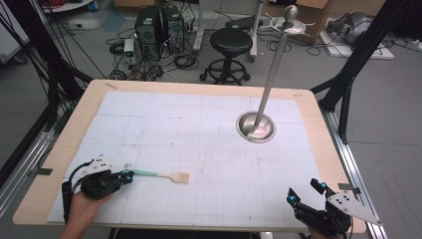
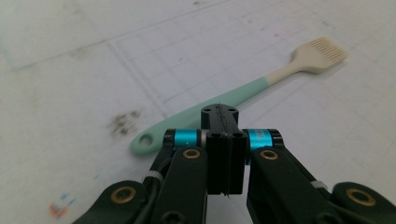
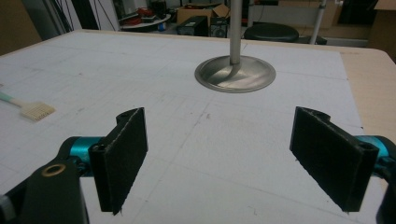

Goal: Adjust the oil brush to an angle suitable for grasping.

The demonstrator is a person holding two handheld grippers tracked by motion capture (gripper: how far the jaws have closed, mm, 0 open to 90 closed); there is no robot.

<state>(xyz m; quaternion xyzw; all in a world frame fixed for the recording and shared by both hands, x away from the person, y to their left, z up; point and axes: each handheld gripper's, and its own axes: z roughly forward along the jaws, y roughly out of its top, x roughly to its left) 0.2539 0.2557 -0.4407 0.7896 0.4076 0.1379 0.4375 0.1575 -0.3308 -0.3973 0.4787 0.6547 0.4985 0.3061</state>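
A silicone basting brush (image 1: 161,175) with a mint-green handle and cream bristle head lies flat on the white gridded mat (image 1: 199,149) covering the tabletop (image 1: 328,149), toward the person's left and near the front edge, its bristles pointing to the right in the high view. The left tongs (image 1: 130,174), held low over the mat in the person's left hand (image 1: 87,201), sit at the handle end of the brush; in the left gripper view (image 2: 226,135) the jaws are pressed together with nothing between them, and the green handle runs just behind their tips, whether touching cannot be told. At the front right corner, the right tongs (image 1: 306,191) hover with jaws spread wide and empty, well apart from the brush; the right gripper view (image 3: 233,154) looks between them across bare mat. Farther back on the right stands a metal stand (image 1: 271,74) with a round base (image 1: 256,127)
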